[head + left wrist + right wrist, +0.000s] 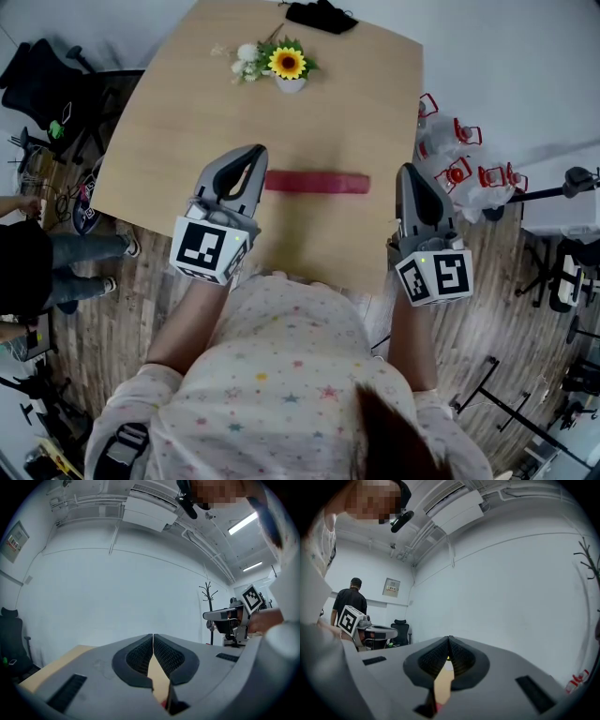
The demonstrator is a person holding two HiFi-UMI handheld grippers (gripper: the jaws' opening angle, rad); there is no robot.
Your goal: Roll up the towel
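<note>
While left gripper [254, 150], right gripper [410, 170] closed empty, rolled towel [317, 182] on wood table [178, 122].

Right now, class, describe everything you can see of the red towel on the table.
The towel is dark red, soft cloth by its look, already rolled into a long, slim roll. It lies flat and crosswise on the light wooden table, near the person's edge, between the left tool and right tool. Neither holds it; whether the left one touches its end is unclear.

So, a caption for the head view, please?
Red towel lies in a narrow roll on the table between left gripper and right gripper, both shut.
</note>
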